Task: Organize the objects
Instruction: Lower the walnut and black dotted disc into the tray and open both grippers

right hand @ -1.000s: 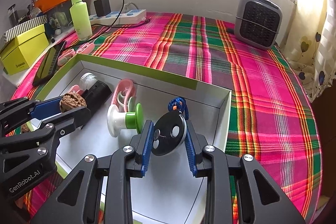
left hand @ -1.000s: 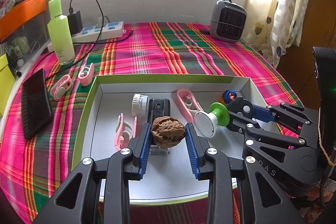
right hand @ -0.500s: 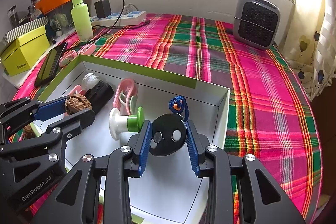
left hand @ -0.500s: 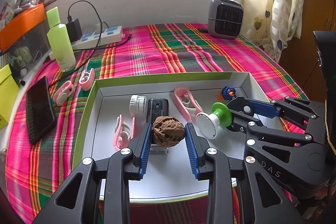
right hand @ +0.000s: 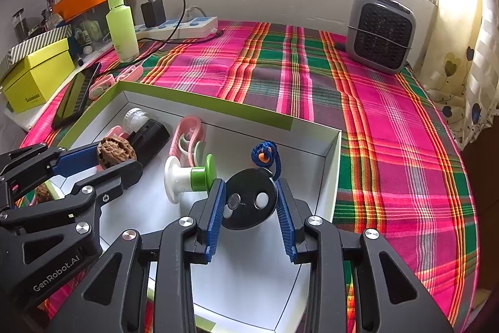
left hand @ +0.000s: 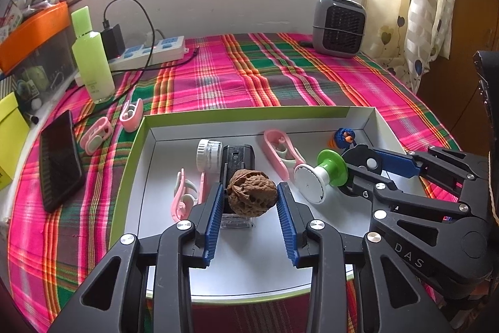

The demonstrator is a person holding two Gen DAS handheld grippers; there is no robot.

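1. the left gripper (left hand: 251,202) is closed on a walnut (left hand: 252,196), held above the white box (left hand: 249,111) where the sorted things lie; likely to be set down there
2. the right gripper (right hand: 251,203) clamps a black disc (right hand: 251,198) by its edges over the box's right end, beside the green spool (right hand: 190,177); its blue cord (right hand: 265,153) trails behind

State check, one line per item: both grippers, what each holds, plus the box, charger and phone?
left gripper: shut on walnut
walnut: held above the box
right gripper: shut on black disc
black disc: held, blue cord trailing
box: open, no lid on it
charger: plugged into power strip
phone: screen dark
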